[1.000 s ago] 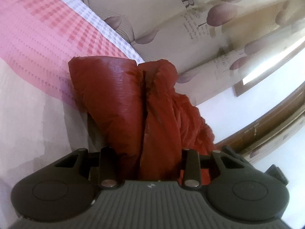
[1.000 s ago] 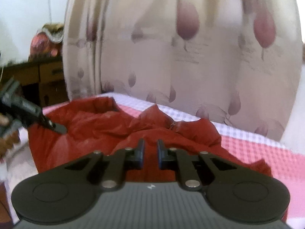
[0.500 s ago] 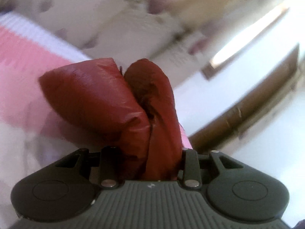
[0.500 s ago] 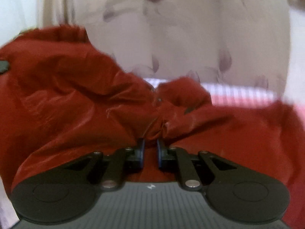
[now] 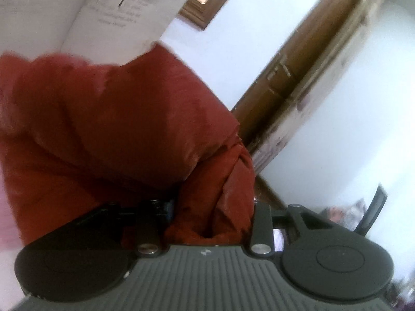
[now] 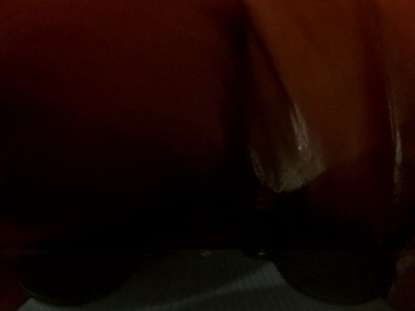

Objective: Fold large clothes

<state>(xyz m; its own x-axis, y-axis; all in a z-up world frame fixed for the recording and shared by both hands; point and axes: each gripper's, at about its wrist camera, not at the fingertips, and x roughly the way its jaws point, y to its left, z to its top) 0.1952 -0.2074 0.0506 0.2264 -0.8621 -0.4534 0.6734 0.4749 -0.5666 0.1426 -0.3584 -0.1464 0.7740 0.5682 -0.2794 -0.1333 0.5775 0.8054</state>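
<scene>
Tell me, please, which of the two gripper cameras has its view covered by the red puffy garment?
The right wrist camera: the red puffy garment darkens its whole picture, whereas the left gripper, clamped on a fold, shows wall and curtain.

I am looking at red garment cloth with a slight satin sheen, bunched against my left gripper of matt black ribbed plastic; brown wooden door frame beside printed fabric curtain.

Garment between left gripper fingers, curtain behind, door at right.
</scene>
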